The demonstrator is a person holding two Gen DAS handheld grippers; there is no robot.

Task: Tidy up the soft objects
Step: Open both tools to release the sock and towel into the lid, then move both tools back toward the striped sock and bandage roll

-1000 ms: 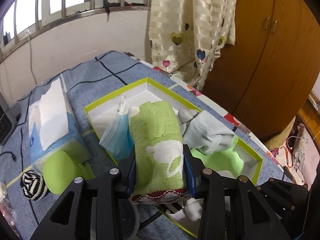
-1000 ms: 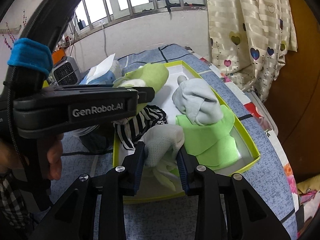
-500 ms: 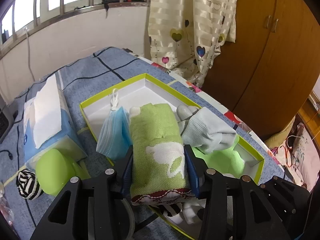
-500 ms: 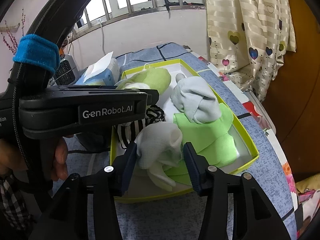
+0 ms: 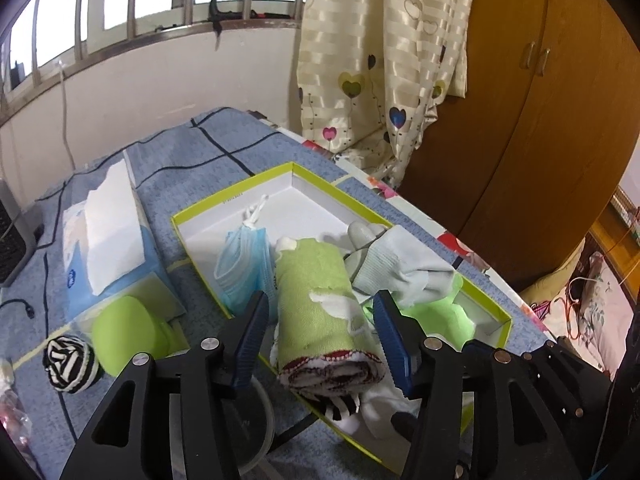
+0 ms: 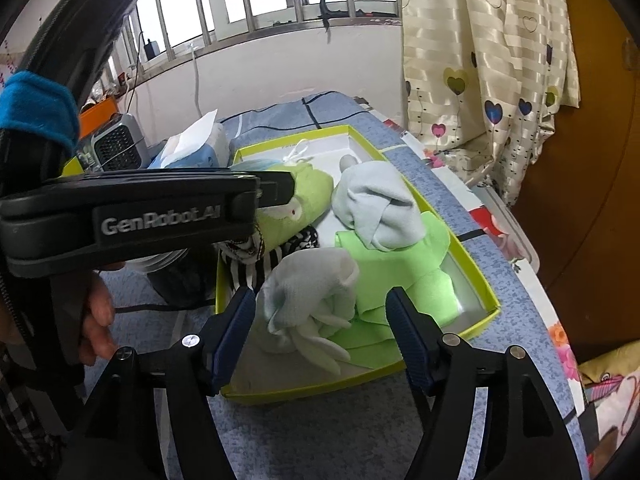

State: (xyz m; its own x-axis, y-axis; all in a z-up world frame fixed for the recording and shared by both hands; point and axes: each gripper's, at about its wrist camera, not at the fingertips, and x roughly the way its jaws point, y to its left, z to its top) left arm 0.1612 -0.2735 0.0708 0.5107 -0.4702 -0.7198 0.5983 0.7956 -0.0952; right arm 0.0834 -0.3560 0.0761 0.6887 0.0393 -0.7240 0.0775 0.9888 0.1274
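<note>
A yellow-rimmed white box [image 5: 236, 196] [image 6: 476, 268] lies on the blue checked cloth. In it lie a rolled green towel [image 5: 320, 304] [image 6: 300, 204], a blue face mask [image 5: 244, 264], a grey glove [image 5: 400, 264] [image 6: 376, 204], a green cloth [image 6: 404, 276], a striped sock [image 6: 256, 268] and a white sock bundle [image 6: 312, 292]. My left gripper [image 5: 324, 340] is open with its jaws on either side of the green towel. My right gripper [image 6: 320, 336] is open around the white sock bundle, which rests in the box.
A tissue pack [image 5: 108, 232] [image 6: 192, 148], a green pouch [image 5: 128, 332] and a striped sock ball [image 5: 70, 364] lie left of the box. A small heater [image 6: 116, 148] stands at the back left. A curtain [image 5: 384, 60] and wooden wardrobe [image 5: 540, 120] are to the right.
Both grippers have opened. The left let go of the green towel and the right let go of the white sock bundle; both now rest in the box.
</note>
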